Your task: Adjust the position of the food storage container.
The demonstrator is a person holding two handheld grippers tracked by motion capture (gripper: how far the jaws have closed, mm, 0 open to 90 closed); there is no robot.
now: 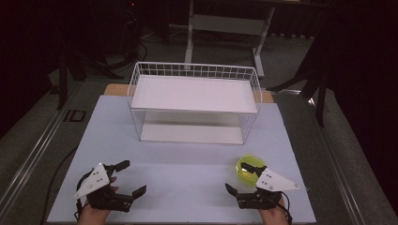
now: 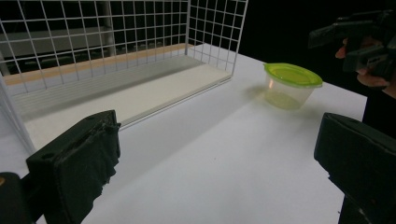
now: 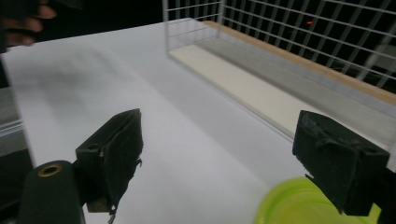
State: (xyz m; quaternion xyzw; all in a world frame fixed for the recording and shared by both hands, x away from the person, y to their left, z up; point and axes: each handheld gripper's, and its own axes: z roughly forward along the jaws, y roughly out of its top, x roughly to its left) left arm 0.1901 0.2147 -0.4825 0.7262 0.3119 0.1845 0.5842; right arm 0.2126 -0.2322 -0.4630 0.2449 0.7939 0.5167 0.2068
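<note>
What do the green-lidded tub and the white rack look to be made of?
Tub: likely thin plastic, since its clear walls show the table through them and its lid is glossy lime green. Rack: thin wire grid, probably white-coated metal, with flat matte white shelf boards.

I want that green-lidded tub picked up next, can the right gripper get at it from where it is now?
Probably yes. The right gripper is open and the green-lidded tub stands just ahead of it on the white table, with nothing between them.
</note>
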